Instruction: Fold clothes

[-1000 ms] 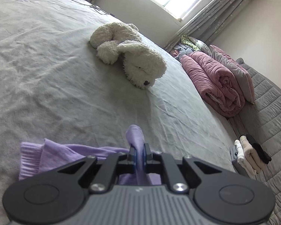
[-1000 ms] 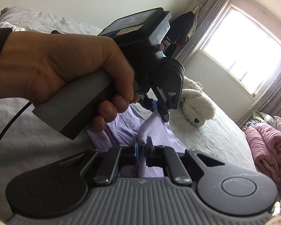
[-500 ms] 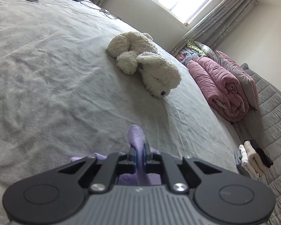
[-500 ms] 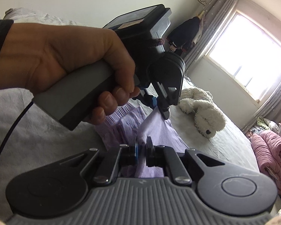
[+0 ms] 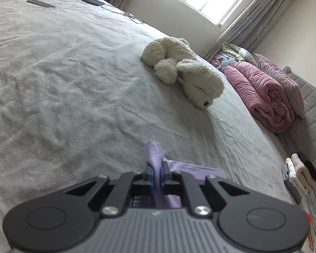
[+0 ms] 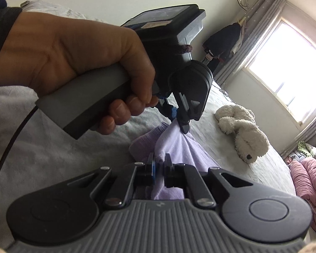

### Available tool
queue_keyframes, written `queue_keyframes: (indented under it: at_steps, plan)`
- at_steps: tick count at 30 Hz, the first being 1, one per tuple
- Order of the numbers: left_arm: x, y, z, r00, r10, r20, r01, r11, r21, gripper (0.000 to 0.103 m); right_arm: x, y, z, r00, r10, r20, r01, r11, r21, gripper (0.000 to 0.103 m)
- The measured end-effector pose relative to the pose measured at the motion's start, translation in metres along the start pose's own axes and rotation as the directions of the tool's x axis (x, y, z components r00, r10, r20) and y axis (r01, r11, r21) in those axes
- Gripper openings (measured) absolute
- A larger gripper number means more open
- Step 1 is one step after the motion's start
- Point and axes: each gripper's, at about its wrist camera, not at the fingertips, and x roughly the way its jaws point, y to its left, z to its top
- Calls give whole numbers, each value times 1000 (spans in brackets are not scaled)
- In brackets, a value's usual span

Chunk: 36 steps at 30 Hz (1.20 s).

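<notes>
A lilac knit garment (image 6: pixel 174 143) hangs between the two grippers above the grey bed (image 5: pixel 73 88). My left gripper (image 5: pixel 157 164) is shut on a pinched fold of the lilac garment (image 5: pixel 154 154), which sticks up past its fingertips. In the right wrist view the left gripper (image 6: pixel 184 126), held in a person's hand (image 6: pixel 80 57), nips the cloth's upper edge. My right gripper (image 6: pixel 159 160) is shut on a lower edge of the same cloth, close below the left one. Much of the garment is hidden behind the gripper bodies.
A white plush dog (image 5: pixel 185 76) lies mid-bed. A rolled pink quilt (image 5: pixel 263 97) and a pillow sit at the right by a grey quilted headboard (image 5: pixel 311 126). Folded socks (image 5: pixel 301 172) lie at the bed's right edge. A phone (image 5: pixel 41 3) and a cable lie at the far end.
Both grippers have lifted the lilac garment and swung it toward the plush dog. Less of the cloth shows on the bed in the left wrist view. The grips have not changed.
</notes>
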Motion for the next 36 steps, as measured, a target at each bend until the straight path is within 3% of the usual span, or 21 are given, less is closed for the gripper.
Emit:
queue_keyframes:
  at_steps: [6,14,29,36]
  plan:
    - [-10,-7,1,999,-3,32,2,999,36,6,-3,8,4,1000,-16,16,17,998,-59,8]
    - [-6,-5,-2,997,70,14,-70,996,56,6,7,11,-4,1000,-18,-5,17,992,-123,8]
    - [-7,-6,2,996,58,63,-61,997,42,6,18,1,4,1000,-19,23,18,999,29,11]
    - [1,0,1,992,104,71,-106,994,27,6,17,16,-2,1000,-6,3,6,1000,0,12]
